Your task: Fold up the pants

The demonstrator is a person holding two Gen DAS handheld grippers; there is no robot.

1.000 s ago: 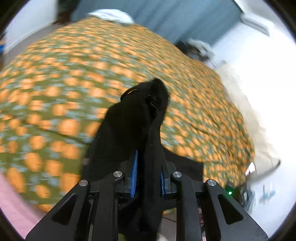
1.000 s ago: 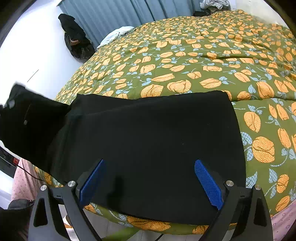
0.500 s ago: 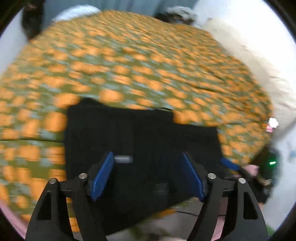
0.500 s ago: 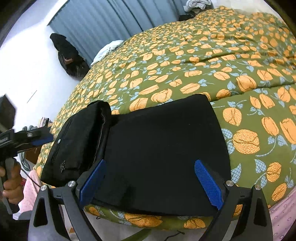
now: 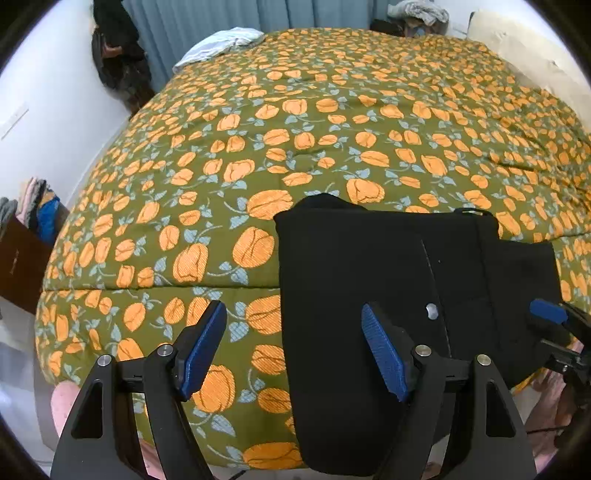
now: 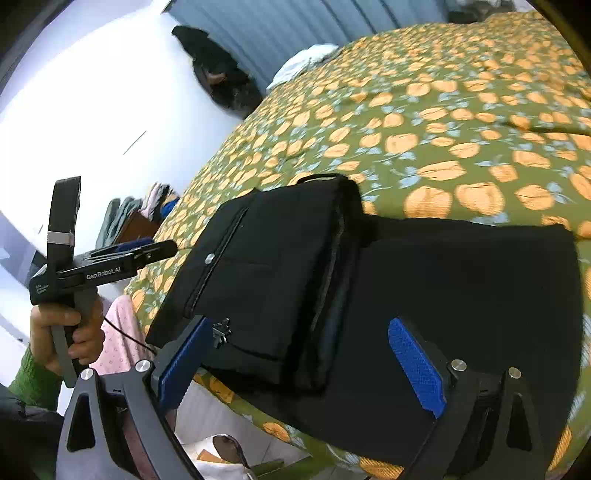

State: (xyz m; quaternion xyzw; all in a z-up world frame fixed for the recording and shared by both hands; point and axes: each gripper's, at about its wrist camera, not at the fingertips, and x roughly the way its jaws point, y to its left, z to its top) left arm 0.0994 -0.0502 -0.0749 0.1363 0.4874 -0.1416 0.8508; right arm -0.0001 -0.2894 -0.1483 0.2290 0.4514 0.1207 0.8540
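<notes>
Left fingers: the left gripper [image 5: 293, 347] has its blue pads [image 5: 201, 345] spread wide with nothing between them; the left pad hangs over the bedspread, the right pad over the black cloth.
Right fingers: the right gripper [image 6: 299, 363] is equally wide apart and holds nothing; both pads hover above the pants near the bed's front edge.
Pants: the black pants [image 5: 388, 295] lie folded on the near edge of the bed, at about 4 o'clock in the left view. In the right view the upper part, with its silver button [image 6: 209, 258] and pocket seam, is laid over onto the leg section [image 6: 480, 295], forming a thicker layer at 9 o'clock of the flat lower layer.
Bedspread: the olive bedspread [image 5: 295, 147] with orange flowers runs out to 12 o'clock in both views.
Far end: a pale pillow [image 5: 221, 44] sits at 11 o'clock by the blue curtain [image 5: 207, 18].
Side: a brown cabinet [image 5: 18, 266] with piled clothes stands at 9 o'clock in the left view.
</notes>
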